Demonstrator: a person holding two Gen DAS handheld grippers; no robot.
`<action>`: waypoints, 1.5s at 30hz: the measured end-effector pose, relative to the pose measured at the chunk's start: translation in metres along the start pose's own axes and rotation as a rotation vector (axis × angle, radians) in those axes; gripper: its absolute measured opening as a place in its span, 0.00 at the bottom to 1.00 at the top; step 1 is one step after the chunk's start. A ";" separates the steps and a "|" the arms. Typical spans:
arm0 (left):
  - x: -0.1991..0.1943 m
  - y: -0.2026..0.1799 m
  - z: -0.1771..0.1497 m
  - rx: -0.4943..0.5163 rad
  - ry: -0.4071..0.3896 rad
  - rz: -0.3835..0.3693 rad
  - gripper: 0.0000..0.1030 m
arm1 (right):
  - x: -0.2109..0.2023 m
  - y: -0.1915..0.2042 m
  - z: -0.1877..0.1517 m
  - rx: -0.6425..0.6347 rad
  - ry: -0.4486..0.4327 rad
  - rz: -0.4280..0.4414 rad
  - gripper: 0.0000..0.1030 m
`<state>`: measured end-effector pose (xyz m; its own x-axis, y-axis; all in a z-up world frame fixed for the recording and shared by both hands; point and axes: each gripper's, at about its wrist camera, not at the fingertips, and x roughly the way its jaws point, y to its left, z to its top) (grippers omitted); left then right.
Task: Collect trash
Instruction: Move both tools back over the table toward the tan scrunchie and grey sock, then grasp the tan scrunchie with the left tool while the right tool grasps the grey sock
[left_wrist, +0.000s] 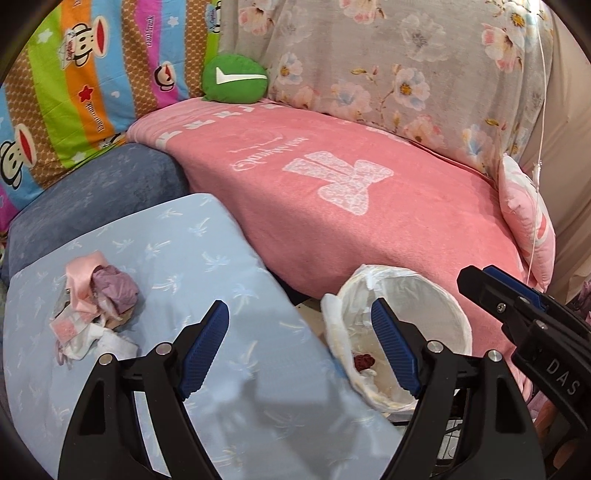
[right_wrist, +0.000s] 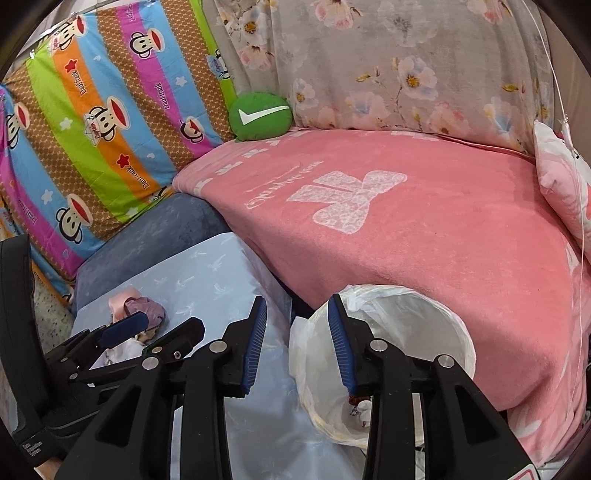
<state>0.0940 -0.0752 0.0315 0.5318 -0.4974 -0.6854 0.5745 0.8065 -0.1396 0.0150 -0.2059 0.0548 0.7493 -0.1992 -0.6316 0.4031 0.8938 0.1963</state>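
A pile of crumpled trash (left_wrist: 96, 310), pink, purple and white wrappers and tissue, lies on the light blue cloth (left_wrist: 192, 258) at the left. My left gripper (left_wrist: 298, 304) is open and empty, hovering right of the pile, over the cloth's edge and the bin. The bin (left_wrist: 424, 291), lined with a white bag, stands between the cloth and the sofa, with dark red and white scraps (left_wrist: 364, 360) at its bottom. My right gripper (right_wrist: 297, 301) is open with nothing between its pads, above the bin's (right_wrist: 413, 325) left rim. The pile (right_wrist: 147, 308) shows partly behind the left gripper (right_wrist: 155, 326).
A pink blanket (left_wrist: 351, 206) covers the sofa seat behind the bin. A green round cushion (left_wrist: 234, 79), a striped monkey-print cushion (left_wrist: 85, 85), a floral cover (left_wrist: 388, 62) and a pink pillow (left_wrist: 528, 221) line the back. A blue-grey cushion (left_wrist: 107, 192) sits behind the cloth.
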 end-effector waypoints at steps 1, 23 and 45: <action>-0.001 0.006 -0.002 -0.006 0.002 0.009 0.74 | 0.001 0.004 -0.001 -0.006 0.003 0.004 0.34; -0.013 0.140 -0.060 -0.215 0.090 0.176 0.74 | 0.037 0.134 -0.043 -0.165 0.100 0.117 0.39; 0.021 0.224 -0.132 -0.364 0.286 0.212 0.56 | 0.095 0.216 -0.093 -0.259 0.239 0.154 0.42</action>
<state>0.1512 0.1373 -0.1082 0.3924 -0.2441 -0.8868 0.1911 0.9647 -0.1810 0.1245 0.0057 -0.0321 0.6346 0.0177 -0.7727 0.1260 0.9840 0.1261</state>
